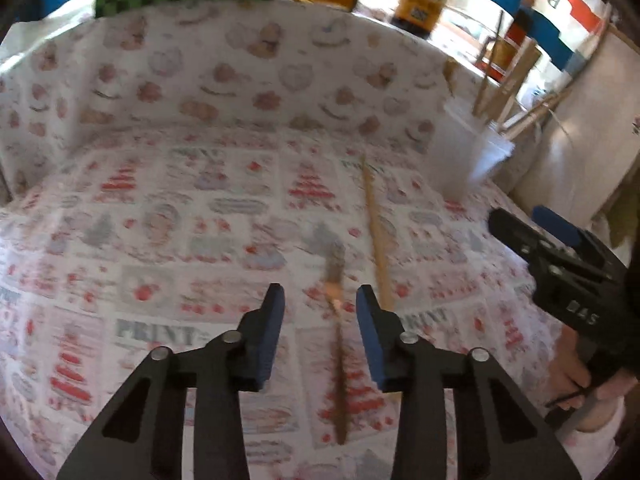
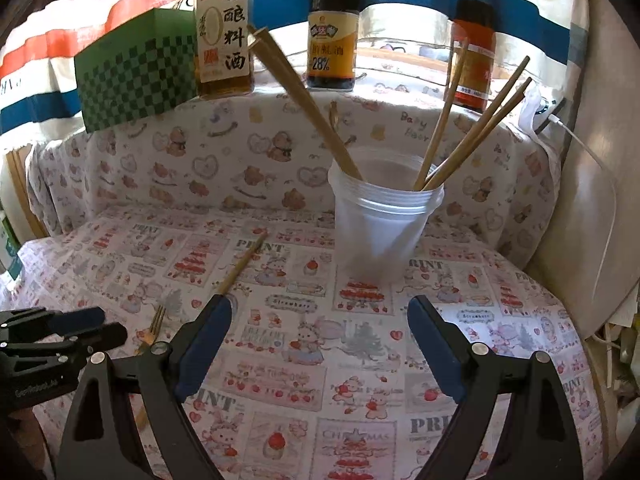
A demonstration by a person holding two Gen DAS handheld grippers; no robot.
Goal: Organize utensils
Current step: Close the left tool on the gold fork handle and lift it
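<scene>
Left gripper (image 1: 320, 300) hovers over a patterned tablecloth (image 1: 160, 208), a fork (image 1: 338, 320) lying between its parted fingers, a chopstick (image 1: 376, 232) just right.

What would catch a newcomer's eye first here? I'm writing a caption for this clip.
Probably the clear plastic cup standing mid-table with wooden chopsticks fanning out of it. Next, the fork lying on the printed tablecloth between the fingers of the left gripper, with a loose chopstick beside it. Sauce bottles line the ledge behind.
</scene>
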